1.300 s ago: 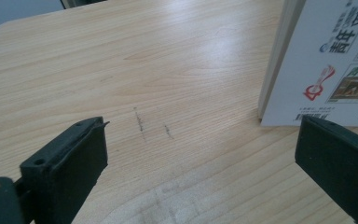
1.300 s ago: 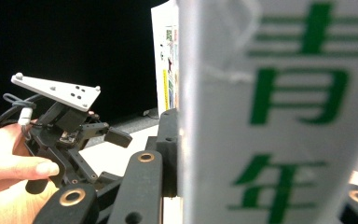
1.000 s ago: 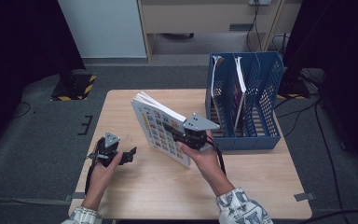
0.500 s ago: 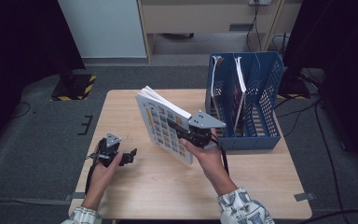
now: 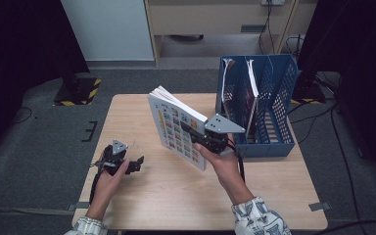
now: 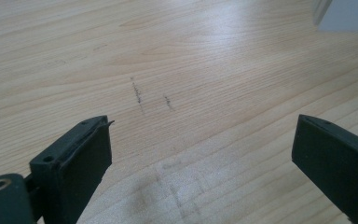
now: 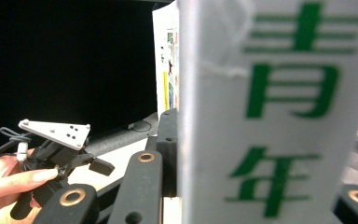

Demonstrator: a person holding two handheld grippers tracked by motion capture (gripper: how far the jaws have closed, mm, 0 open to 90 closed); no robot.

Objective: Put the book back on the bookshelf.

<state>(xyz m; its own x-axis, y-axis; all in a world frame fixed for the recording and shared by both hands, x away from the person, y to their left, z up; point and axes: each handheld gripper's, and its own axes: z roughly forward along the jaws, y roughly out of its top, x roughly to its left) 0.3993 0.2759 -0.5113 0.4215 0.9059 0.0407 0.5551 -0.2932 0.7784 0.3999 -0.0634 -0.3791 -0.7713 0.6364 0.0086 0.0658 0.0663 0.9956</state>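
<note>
Book (image 5: pixel 176 128) has drifted a bit right over the last second and now hangs upright above the desk (image 5: pixel 142 196), just beside the blue file rack (image 5: pixel 279 142). My right claw (image 5: pixel 192 131) is clamped on its spine edge; left claw (image 5: pixel 136 164) sits released, empty. Looks like racking comes next.

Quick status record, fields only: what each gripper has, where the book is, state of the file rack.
right gripper: shut on the book, held above the table
book: thick, white spine with green characters, picture-grid cover, tilted in the air left of the rack
left gripper: open, nothing between its fingers, low over the table
blue file rack: upright at the table's right side, thin books already in its slots
table: light wood
</note>
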